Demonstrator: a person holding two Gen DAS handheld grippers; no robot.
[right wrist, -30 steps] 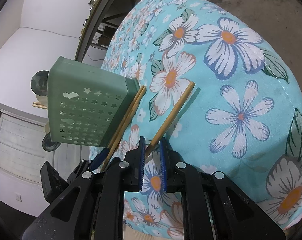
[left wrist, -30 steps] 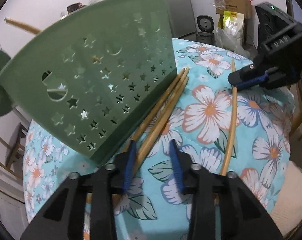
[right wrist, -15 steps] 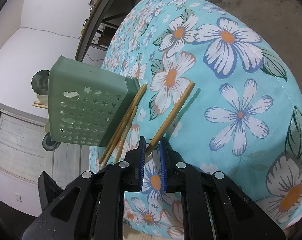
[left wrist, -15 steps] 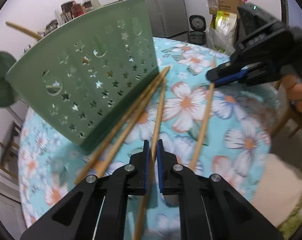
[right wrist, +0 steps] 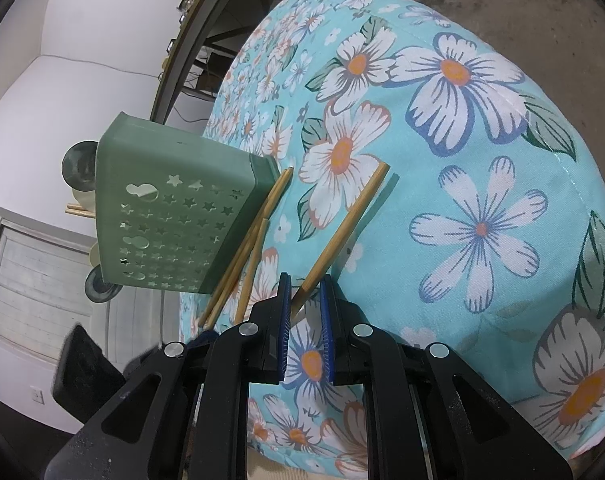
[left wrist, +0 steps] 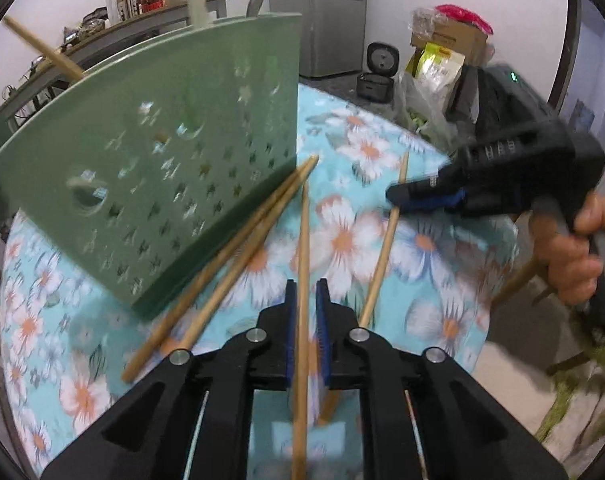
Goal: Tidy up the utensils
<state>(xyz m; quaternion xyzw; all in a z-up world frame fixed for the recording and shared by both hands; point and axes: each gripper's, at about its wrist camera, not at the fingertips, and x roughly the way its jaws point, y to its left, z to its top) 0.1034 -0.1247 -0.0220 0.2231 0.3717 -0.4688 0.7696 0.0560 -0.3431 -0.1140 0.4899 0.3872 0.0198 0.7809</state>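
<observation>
A green star-punched utensil basket (left wrist: 174, 168) (right wrist: 174, 216) lies on its side on the floral cloth, with a chopstick end (left wrist: 42, 52) poking out of its top. Two chopsticks (left wrist: 230, 260) rest along its lower edge. My left gripper (left wrist: 304, 300) has a third chopstick (left wrist: 303, 240) running straight between its narrow jaws, which are easing open around it. My right gripper (right wrist: 305, 300) (left wrist: 394, 198) stays narrowly shut with a fourth chopstick (right wrist: 342, 232) slanting out from between its pads. The left gripper's blue tip (right wrist: 208, 336) shows low on the left in the right wrist view.
The round table (left wrist: 442, 248) drops off close behind both grippers. A person's hand (left wrist: 578, 256) grips the right tool. Round green suction feet (right wrist: 78, 168) stick out from the basket. A fridge (left wrist: 334, 20), rice cooker (left wrist: 378, 72) and box (left wrist: 454, 36) stand beyond.
The left jaws went from wide open to narrow around one chopstick, and that chopstick swung away from the pair by the basket as the hand rose. The right gripper kept still.
</observation>
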